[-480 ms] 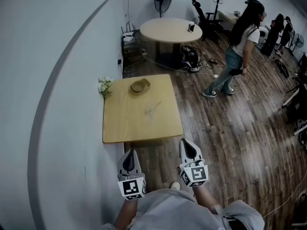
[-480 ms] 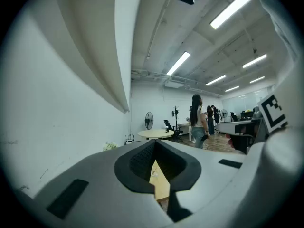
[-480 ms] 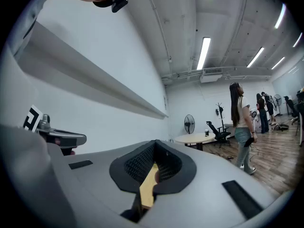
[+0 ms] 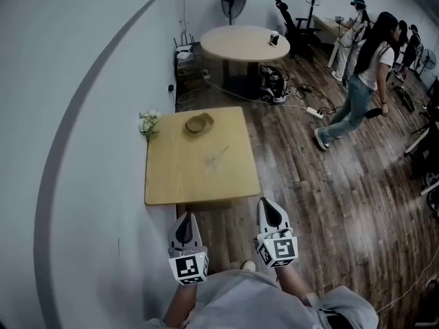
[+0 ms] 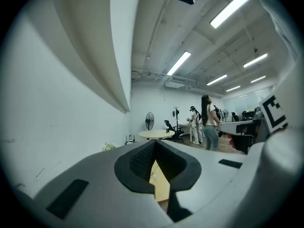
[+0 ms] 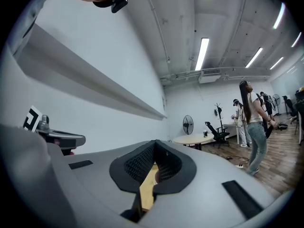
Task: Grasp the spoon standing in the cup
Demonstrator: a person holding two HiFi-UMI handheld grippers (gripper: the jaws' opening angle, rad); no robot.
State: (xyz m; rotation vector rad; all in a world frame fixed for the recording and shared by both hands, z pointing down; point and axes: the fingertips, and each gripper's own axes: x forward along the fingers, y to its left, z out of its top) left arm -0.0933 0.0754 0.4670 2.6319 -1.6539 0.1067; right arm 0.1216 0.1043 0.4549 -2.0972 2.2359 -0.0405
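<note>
Spoon (image 4: 219,153), only a thin faint streak too small to tell surely, is in no jaws: the grey left gripper (image 4: 184,219) and grey right gripper (image 4: 270,204) are both closed and empty, just before the square light wooden desk (image 4: 171,180) that bears it near the middle.
</note>
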